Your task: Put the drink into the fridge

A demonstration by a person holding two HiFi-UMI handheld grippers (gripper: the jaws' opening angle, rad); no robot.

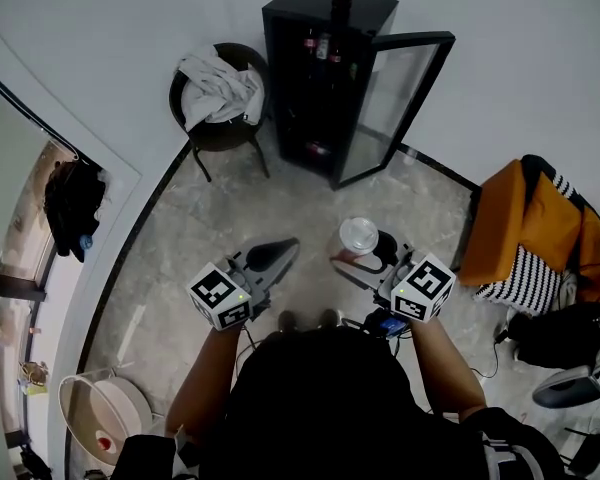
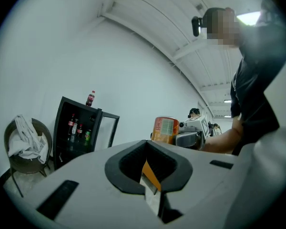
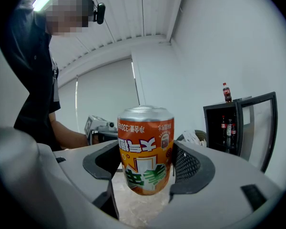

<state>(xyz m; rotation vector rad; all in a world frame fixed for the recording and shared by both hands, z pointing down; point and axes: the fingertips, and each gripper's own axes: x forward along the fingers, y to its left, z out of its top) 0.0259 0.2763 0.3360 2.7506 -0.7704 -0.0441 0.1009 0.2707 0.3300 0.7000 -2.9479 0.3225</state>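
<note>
Head view: right gripper grips can; left gripper alongside, jaws together.

White walls, grey marble floor — round chair.

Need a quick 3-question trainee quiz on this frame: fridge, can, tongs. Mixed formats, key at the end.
1. True or false: the glass door of the black mini fridge stands open.
2. What do the right tongs hold? A) a green glass jar B) an orange drink can with a silver top C) a white mug
3. Fill in: the left tongs are ____ and hold nothing.
Key: 1 true; 2 B; 3 shut.
</note>
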